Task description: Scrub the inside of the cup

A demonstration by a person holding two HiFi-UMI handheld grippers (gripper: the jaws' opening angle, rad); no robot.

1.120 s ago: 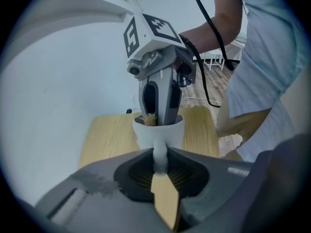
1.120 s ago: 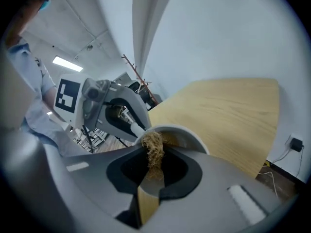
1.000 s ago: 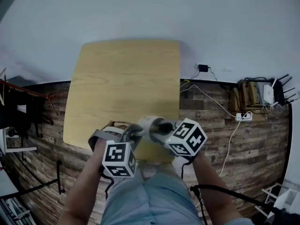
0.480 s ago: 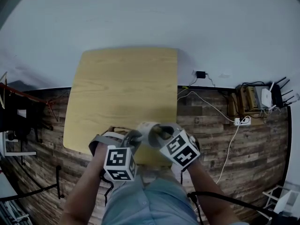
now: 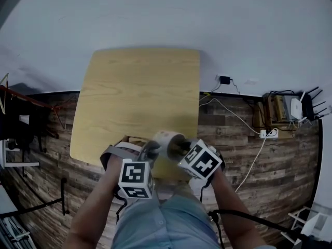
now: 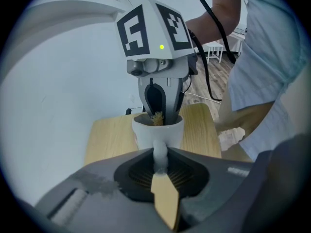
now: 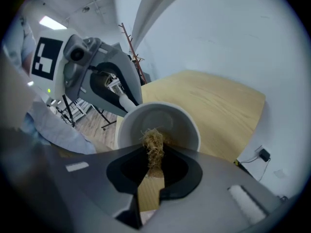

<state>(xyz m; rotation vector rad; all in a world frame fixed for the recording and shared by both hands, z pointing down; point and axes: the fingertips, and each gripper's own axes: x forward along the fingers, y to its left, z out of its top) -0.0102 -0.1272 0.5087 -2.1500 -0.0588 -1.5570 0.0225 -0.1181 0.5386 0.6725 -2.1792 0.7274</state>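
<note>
Right gripper view: your right tongs (image 7: 151,171) clamp a fibre scrubber (image 7: 154,144) at the mouth of the white cup (image 7: 189,127), left tongs (image 6: 161,168) pinching its handle (image 6: 159,149) over the worktop (image 5: 137,97) edge; push deeper, sweep the wall.

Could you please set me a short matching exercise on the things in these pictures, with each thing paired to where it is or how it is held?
Things:
1. white ceramic cup
2. tan fibrous scrubbing tuft
3. light wooden table

Places or states:
A. stands on the dark plank floor against the white wall
B. gripped by its handle in the left gripper
C. clamped in the right gripper, at the cup's mouth

Right pairs: 1-B, 2-C, 3-A.
</note>
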